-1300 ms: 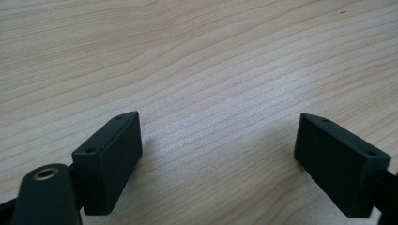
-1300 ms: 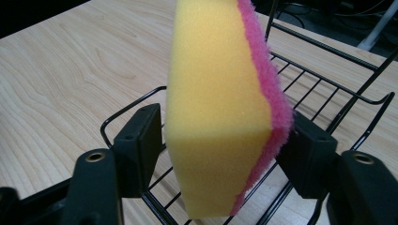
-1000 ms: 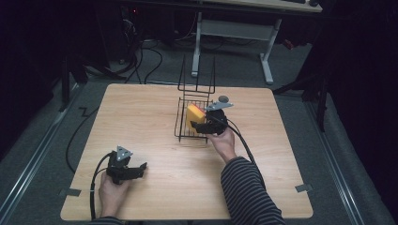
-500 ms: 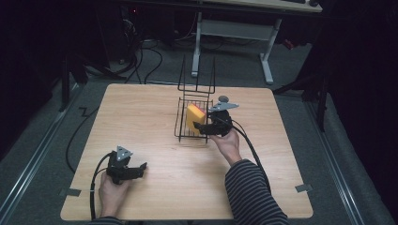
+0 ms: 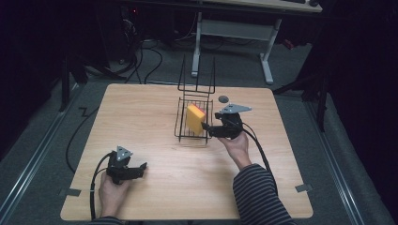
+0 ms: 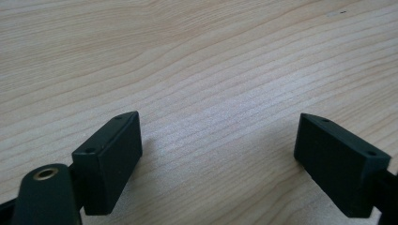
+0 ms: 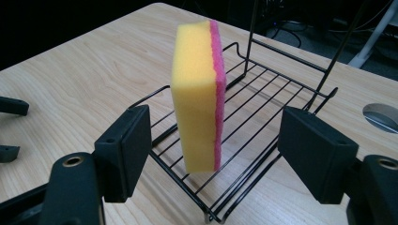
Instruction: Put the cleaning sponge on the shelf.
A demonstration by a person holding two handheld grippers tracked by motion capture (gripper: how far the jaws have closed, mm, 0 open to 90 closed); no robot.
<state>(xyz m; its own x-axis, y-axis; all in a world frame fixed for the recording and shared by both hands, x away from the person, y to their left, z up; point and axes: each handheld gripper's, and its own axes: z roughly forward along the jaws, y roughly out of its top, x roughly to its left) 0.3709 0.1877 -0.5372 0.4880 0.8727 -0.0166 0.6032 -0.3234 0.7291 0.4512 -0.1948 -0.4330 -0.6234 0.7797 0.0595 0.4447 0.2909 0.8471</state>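
Partly behind rack wires (image 7: pixel 263 117), the sponge's (image 7: pixel 199 98) bottom edge.

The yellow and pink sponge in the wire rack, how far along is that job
Done, it seems: the yellow and pink sponge stands on edge inside the black wire rack. In hand: the right gripper sits at the rack with jaws open either side of the sponge, not touching it. Left: probably drawing that gripper clear. The left gripper rests open on the wooden table.

Wooden table (image 5: pixel 155 117) – grey floor (image 5: pixel 338 154), desk legs (image 5: pixel 267 61) behind
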